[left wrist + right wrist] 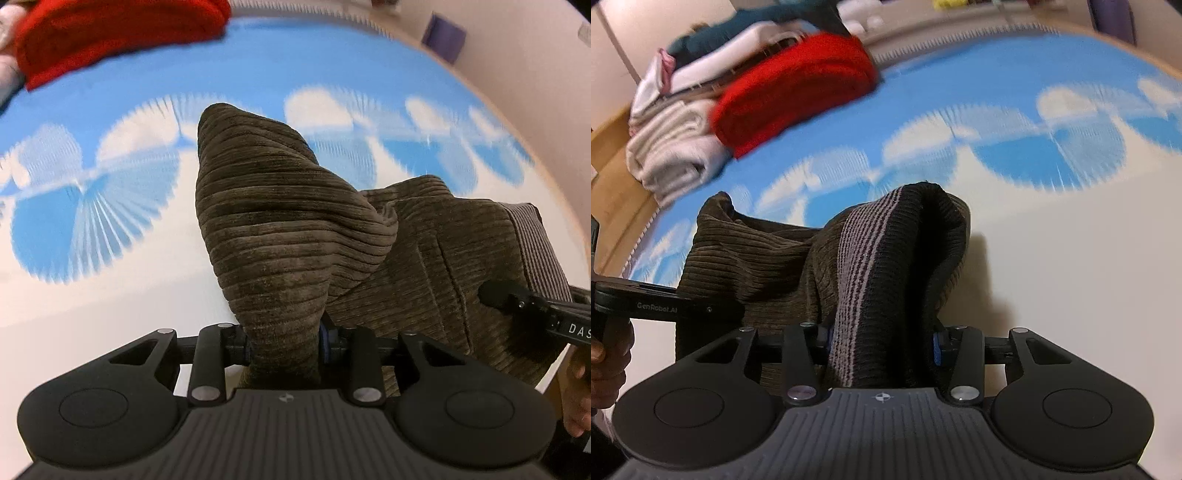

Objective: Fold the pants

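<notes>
Brown corduroy pants [280, 221] rise off the blue-and-white sheet [258, 66] in a bunched peak. My left gripper [285, 341] is shut on a gathered fold of the brown fabric, which fills the gap between its blue pads. My right gripper [882, 341] is shut on the pants' striped ribbed waistband [886, 258], which humps up in front of it. The brown cloth [757, 258] hangs slack between the two grippers. One of the right gripper's fingers [495, 293] shows at the right edge of the left wrist view. The left gripper's body [665, 306] shows at the left edge of the right wrist view.
A folded red garment [798, 92] lies at the far side of the sheet, beside a stack of folded white and grey clothes [676, 140]. A wooden edge [613, 177] borders the sheet on the left. A purple object [443, 37] sits beyond the far right corner.
</notes>
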Tool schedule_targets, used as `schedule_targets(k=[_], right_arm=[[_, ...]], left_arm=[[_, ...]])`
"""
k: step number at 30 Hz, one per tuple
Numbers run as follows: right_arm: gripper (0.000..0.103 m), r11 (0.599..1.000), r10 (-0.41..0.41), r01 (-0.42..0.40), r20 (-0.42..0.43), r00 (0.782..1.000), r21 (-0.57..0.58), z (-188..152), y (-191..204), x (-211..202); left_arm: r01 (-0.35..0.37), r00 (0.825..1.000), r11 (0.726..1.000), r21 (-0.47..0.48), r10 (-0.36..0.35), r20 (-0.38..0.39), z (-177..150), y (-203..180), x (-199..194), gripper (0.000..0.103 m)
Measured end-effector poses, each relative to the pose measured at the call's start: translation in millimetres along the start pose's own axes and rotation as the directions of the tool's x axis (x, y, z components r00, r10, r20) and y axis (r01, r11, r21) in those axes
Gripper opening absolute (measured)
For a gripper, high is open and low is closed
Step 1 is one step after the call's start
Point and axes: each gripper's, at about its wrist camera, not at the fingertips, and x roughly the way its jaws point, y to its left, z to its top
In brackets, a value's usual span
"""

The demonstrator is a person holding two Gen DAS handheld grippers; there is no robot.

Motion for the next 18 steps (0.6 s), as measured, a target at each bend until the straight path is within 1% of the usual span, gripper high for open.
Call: schedule_targets(k=[2,5,7,8,9,10,11,12,13,14,15,16,17,18], right_arm=[[0.045,1.000,0.018,-0.018,0.043,0.999,-0.006,18,8,0],[0.045,0.997,0.056,-0.051,0.087,0.995,-0.057,46,26,7],[0.045,0.993,0.084,-0.074,0.107,0.991,-0.088,63,37,15],[0.046,0.992,0.094,-0.083,0.114,0.989,-0.092,70,42,21],[0.048,0.992,0.102,-0.092,0.117,0.988,-0.090,76,45,29],[0.051,0.992,0.105,-0.096,0.110,0.988,-0.084,81,46,39],[0.054,0.993,0.096,-0.090,0.089,0.991,-0.078,83,44,51],[0.061,0.997,0.054,-0.050,0.056,0.997,-0.066,86,40,68],[0.062,0.998,0.003,-0.001,0.034,0.999,-0.059,86,37,79],[0.062,0.995,-0.082,0.083,0.015,0.996,-0.062,85,33,91],[0.060,0.986,-0.149,0.150,0.011,0.989,-0.073,84,31,97],[0.061,0.971,-0.225,0.226,0.016,0.974,-0.082,83,30,101],[0.061,0.965,-0.248,0.249,0.026,0.968,-0.077,84,29,100],[0.061,0.972,-0.225,0.227,0.042,0.973,-0.058,87,29,97]], left_arm=[[0.009,0.999,0.999,-0.038,-0.008,0.044,14,17,-10,0.034],[0.008,0.995,0.997,-0.081,0.000,0.097,33,40,-20,0.035],[-0.010,0.991,0.995,-0.096,0.022,0.130,42,49,-24,0.040],[-0.029,0.987,0.995,-0.095,0.044,0.152,46,56,-24,0.042],[-0.058,0.984,0.993,-0.099,0.073,0.160,49,61,-22,0.054],[-0.102,0.979,0.988,-0.112,0.120,0.162,50,68,-19,0.059],[-0.170,0.970,0.977,-0.131,0.189,0.154,51,75,-15,0.059],[-0.248,0.953,0.958,-0.143,0.268,0.141,50,80,-14,0.057],[-0.291,0.942,0.947,-0.140,0.309,0.133,49,83,-14,0.057],[-0.288,0.944,0.949,-0.124,0.304,0.131,47,83,-17,0.057],[-0.252,0.955,0.962,-0.101,0.265,0.133,46,81,-20,0.057],[-0.210,0.966,0.975,-0.074,0.218,0.139,43,77,-23,0.057],[-0.163,0.976,0.986,-0.028,0.165,0.139,39,73,-26,0.057],[-0.132,0.983,0.991,0.016,0.129,0.131,36,66,-26,0.057]])
